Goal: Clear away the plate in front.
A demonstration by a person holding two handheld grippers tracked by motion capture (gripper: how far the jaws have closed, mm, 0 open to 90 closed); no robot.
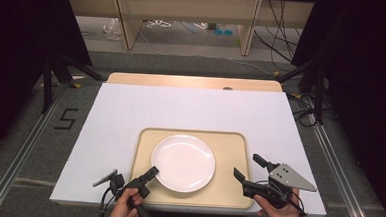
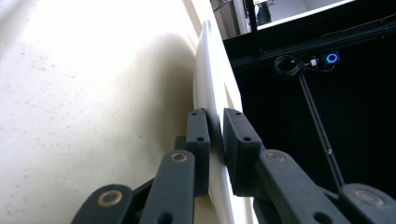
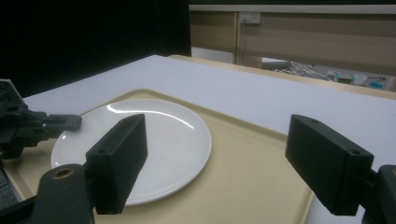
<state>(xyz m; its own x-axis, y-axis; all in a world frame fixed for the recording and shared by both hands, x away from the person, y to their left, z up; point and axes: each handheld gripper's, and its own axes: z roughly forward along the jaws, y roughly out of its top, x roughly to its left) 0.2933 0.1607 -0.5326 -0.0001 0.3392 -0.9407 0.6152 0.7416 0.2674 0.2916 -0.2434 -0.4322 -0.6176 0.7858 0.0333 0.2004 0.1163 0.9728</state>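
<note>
While the white plate (image 1: 183, 162) sits in the middle of the tan tray (image 1: 233, 196), my left gripper (image 1: 152, 173) has its near-left rim pinched. In the left gripper view the two black jaws are clamped on the plate (image 2: 208, 93) edge, one pad on each face, with the tray (image 2: 84, 93) surface spread out to one side. Cannot tell from these frames whether that rim is lifted or flat on the tray.

My right gripper (image 1: 250, 167) is at the tray's near-right corner, jaws wide apart, holding nothing. In the right gripper view its jaws frame the plate (image 3: 159, 140) and tray (image 3: 252, 177) ahead; the plate lies toward the left jaw and is not touched by either. My left gripper (image 3: 70, 121) is visible there at the plate's far-left rim.

The tray lies on the white table (image 1: 191, 108), at the near edge and roughly centred. My left hand (image 1: 125, 209) and right hand (image 1: 283, 216) come in from the bottom. A grey three-cornered plate rides on top of the right gripper. Beyond the table: grey floor with a "5" mark (image 1: 66, 118) at left, and wooden furniture legs with cables at the back.
</note>
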